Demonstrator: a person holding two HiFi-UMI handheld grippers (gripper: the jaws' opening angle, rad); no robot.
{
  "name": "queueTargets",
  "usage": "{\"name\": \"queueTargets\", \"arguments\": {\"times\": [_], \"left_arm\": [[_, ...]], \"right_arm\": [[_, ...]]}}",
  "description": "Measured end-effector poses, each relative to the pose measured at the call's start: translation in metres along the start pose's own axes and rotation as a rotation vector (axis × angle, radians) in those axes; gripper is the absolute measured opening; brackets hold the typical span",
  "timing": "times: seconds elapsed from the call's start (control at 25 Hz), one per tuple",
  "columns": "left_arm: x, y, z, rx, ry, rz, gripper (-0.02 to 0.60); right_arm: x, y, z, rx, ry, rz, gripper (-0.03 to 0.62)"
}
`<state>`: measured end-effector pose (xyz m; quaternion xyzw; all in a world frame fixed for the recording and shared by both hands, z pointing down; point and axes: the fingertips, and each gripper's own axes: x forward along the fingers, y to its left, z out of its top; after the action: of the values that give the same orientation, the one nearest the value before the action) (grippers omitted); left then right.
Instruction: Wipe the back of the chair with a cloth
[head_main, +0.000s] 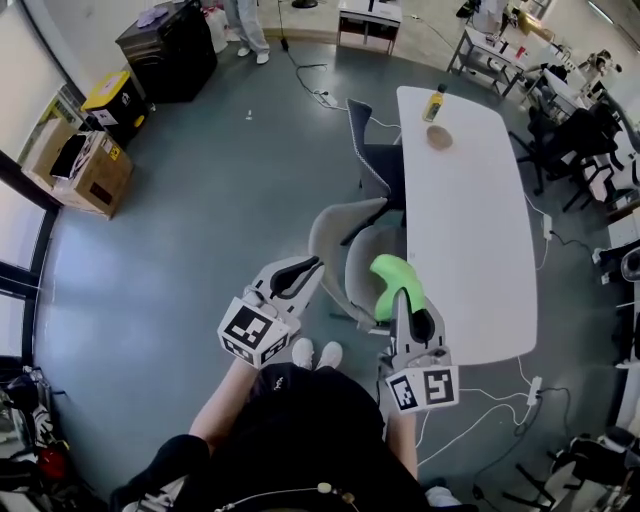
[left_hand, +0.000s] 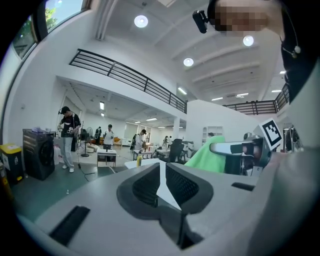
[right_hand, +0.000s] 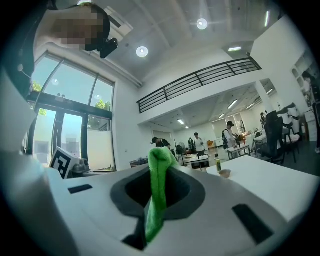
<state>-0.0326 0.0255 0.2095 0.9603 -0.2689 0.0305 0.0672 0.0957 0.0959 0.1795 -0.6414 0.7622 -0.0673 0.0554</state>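
- The green cloth (right_hand: 159, 192) is pinched between the fingers of the right gripper (right_hand: 160, 167). One end stands up past the fingertips and the rest hangs down behind them.
- In the head view the cloth (head_main: 395, 279) bunches at the tip of the right gripper (head_main: 400, 298). It shows over the seat of the grey chair (head_main: 338, 238), clear of the chair's curved back.
- The chair stands at the table's (head_main: 470, 240) left long edge, toward its near end, with its seat against that edge.
- The left gripper (head_main: 303, 267) is beside the chair's back. Its fingers (left_hand: 145, 185) are together with nothing between them.
- A dark chair (head_main: 372, 150) stands at the same edge farther along.
- A bottle (head_main: 435, 102) and a bowl (head_main: 439, 137) sit at the table's far end.
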Motion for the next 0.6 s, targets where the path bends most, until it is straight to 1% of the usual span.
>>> {"name": "queueTargets", "arguments": {"times": [0.2,0.36,0.48,0.6], "left_arm": [[0.005,0.001,0.015,0.002,-0.006,-0.011,0.037],[0.009,-0.007,0.023,0.018,-0.012,-0.026,0.037],[0.012,-0.01,0.028,0.034,-0.025,-0.028,0.037],[0.012,-0.015,0.033,0.036,-0.048,-0.048,0.037]], "right_arm": [[-0.002,0.007,0.007,-0.003,-0.001,0.003,0.026],[-0.006,0.01,0.01,-0.006,-0.004,0.01,0.026],[-0.008,0.007,0.014,-0.004,-0.018,-0.001,0.026],[-0.012,0.005,0.021,-0.004,-0.044,-0.017,0.026]]}}
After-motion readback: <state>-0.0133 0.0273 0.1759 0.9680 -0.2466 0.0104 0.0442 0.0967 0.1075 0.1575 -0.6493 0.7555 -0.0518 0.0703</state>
